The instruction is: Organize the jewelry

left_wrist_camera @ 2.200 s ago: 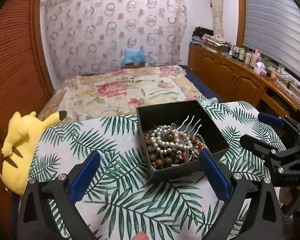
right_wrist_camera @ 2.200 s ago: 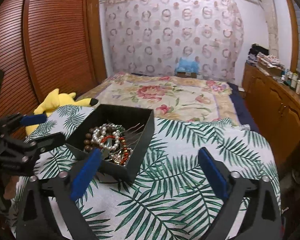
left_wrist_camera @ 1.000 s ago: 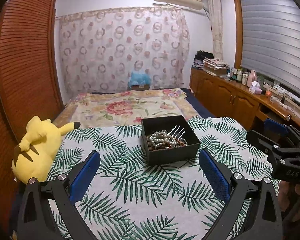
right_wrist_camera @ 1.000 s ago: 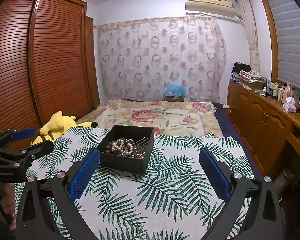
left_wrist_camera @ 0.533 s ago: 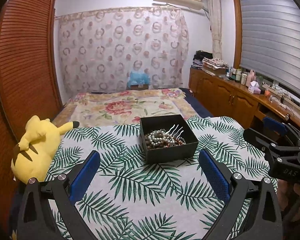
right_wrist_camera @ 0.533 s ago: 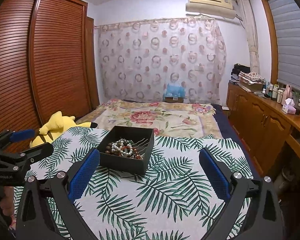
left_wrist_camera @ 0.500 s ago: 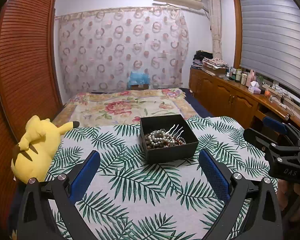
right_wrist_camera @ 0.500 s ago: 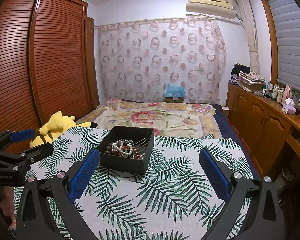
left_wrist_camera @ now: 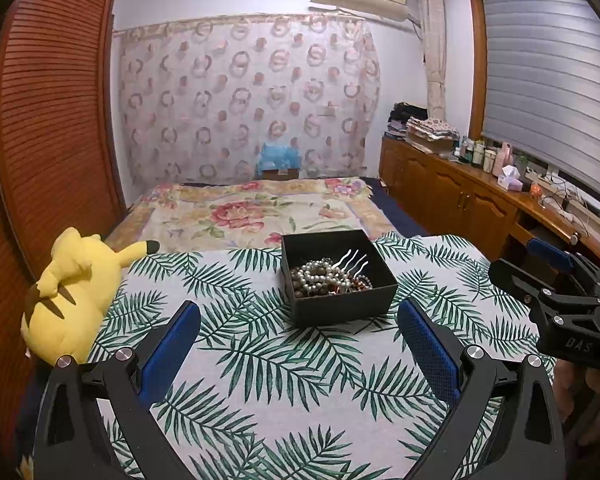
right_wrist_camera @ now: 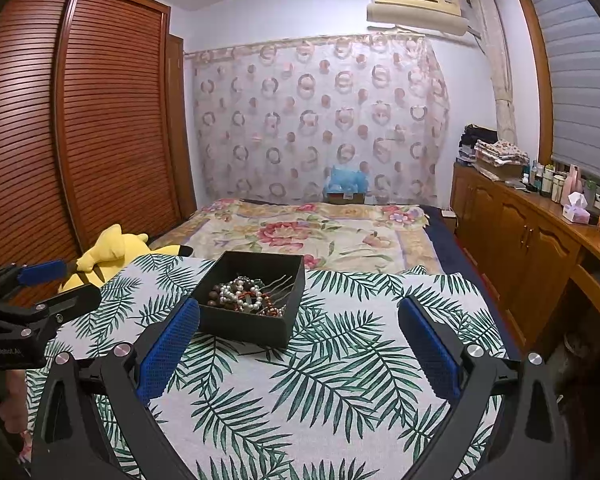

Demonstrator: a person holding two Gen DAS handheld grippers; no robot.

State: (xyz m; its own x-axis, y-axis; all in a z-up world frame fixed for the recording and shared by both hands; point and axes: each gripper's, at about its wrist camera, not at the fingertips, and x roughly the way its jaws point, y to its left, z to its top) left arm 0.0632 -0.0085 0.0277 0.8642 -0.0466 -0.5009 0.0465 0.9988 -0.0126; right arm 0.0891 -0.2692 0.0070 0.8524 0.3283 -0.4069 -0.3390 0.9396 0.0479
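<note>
A black open box (left_wrist_camera: 342, 308) stands on the palm-leaf tablecloth (left_wrist_camera: 260, 360). Inside it lies a heap of jewelry (left_wrist_camera: 328, 278): pearl strands, brown and red beads and a silver hair comb (left_wrist_camera: 354, 260). The right wrist view shows the same box (right_wrist_camera: 246, 324) and jewelry (right_wrist_camera: 246, 296) left of centre. My left gripper (left_wrist_camera: 298, 344) hangs open and empty, back from the box. My right gripper (right_wrist_camera: 298, 344) is open and empty too, drawn back on the box's right. Each gripper shows at the edge of the other's view: the right gripper (left_wrist_camera: 540, 268), the left gripper (right_wrist_camera: 40, 284).
A yellow plush toy (left_wrist_camera: 74, 288) lies at the table's left edge. Behind the table is a bed with a floral cover (left_wrist_camera: 244, 212). A slatted wooden wardrobe (right_wrist_camera: 60, 140) stands on the left, and a wooden cabinet (right_wrist_camera: 532, 248) with bottles on the right.
Both grippers have pulled back and risen from the box since 2.2 s ago; the box now looks smaller and farther. Over the last half second almost nothing moved.
</note>
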